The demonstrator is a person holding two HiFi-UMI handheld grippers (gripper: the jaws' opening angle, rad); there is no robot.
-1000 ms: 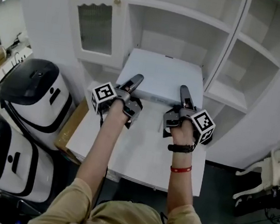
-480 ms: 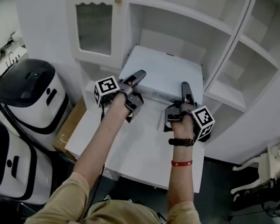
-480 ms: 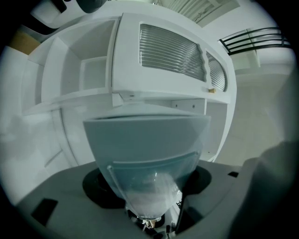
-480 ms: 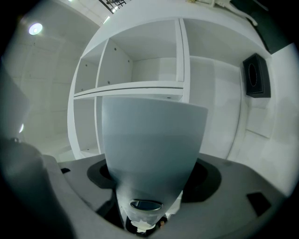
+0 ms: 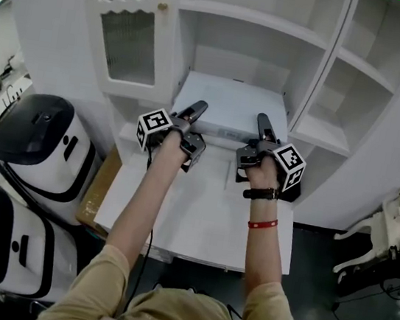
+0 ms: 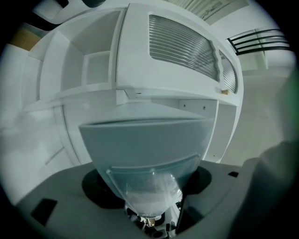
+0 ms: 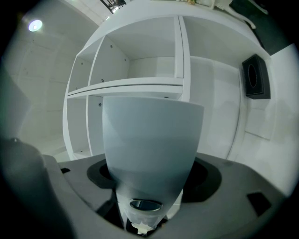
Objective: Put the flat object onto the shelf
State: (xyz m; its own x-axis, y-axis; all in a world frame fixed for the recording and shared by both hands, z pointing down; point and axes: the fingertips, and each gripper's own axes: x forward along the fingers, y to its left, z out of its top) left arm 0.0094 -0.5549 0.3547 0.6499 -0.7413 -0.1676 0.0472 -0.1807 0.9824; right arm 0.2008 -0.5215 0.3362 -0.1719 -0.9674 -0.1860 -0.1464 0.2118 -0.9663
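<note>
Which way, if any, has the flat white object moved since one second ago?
Yes. The flat object has slid farther into the lower opening of the shelf unit, away from the near edge of the table.

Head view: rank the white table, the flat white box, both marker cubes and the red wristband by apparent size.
1. white table
2. flat white box
3. left marker cube and right marker cube, which look alike
4. red wristband

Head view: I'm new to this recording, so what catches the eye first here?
A flat box is held at its near edge by the left tongs and right tongs, its far end inside the white shelf. Two white-and-black machines stand at the left, beside the table.
</note>
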